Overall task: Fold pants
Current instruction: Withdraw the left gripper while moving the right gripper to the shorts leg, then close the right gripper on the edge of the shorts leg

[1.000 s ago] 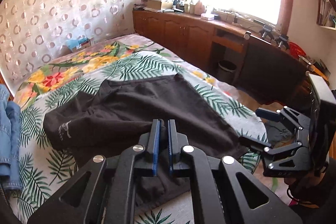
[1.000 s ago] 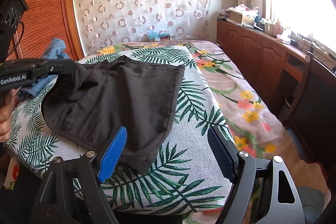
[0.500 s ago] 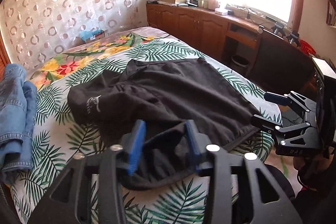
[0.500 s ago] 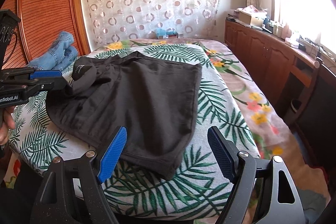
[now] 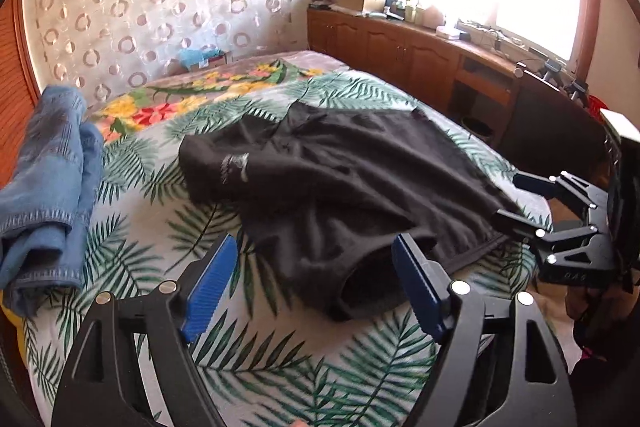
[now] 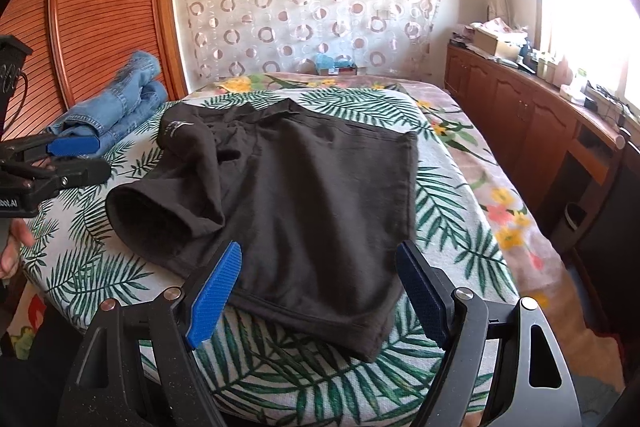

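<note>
Soft black pants [image 6: 304, 195] lie rumpled on the leaf-print bed [image 6: 448, 195], one leg opening gaping at 9 o'clock; left gripper [image 5: 316, 279] and right gripper [image 6: 320, 283] both spread wide, empty, ribbed blue pads

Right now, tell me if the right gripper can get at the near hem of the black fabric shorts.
Probably yes: the right gripper is open, the black fabric shorts' hem lies between its fingers, nothing covering it.
</note>
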